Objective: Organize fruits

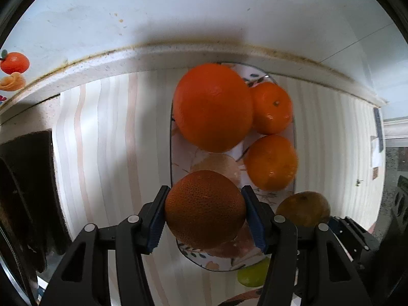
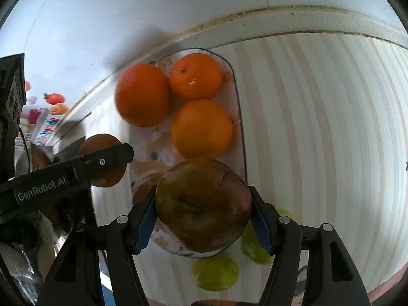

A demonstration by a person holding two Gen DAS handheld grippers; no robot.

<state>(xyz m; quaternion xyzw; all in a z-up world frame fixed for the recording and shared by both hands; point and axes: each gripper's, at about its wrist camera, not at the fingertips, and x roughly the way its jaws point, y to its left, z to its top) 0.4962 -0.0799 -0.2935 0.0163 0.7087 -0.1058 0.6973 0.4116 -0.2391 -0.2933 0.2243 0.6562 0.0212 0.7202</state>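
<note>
Blue pads of our left gripper [image 1: 205,210] pinch a dark, rough-skinned orange [image 1: 205,209] from both sides, held above the near end of the flowered tray [image 1: 178,163]. Our right gripper [image 2: 204,214] likewise clamps a reddish-brown apple [image 2: 204,204], one pad on each flank, over the tray's near edge. In the right view the apple's stem dimple faces the camera, so we judge its core axis runs roughly along the fingers, pointing down toward the tray; the orange is close to round and shows no clear long axis.

Beyond, a big orange [image 1: 214,107] and two mandarins [image 1: 271,107] [image 1: 270,162] fill the far half of the tray. Two green fruits [image 2: 215,271] [image 2: 253,247] lie on the striped cloth [image 1: 102,140] just off the near edge.

As we see it, both hands converge on one small free patch, so the grippers could knock together, and a round fruit released onto the tray may roll off the low rim or nudge the mandarins; the apple's skin looks split and could bruise
</note>
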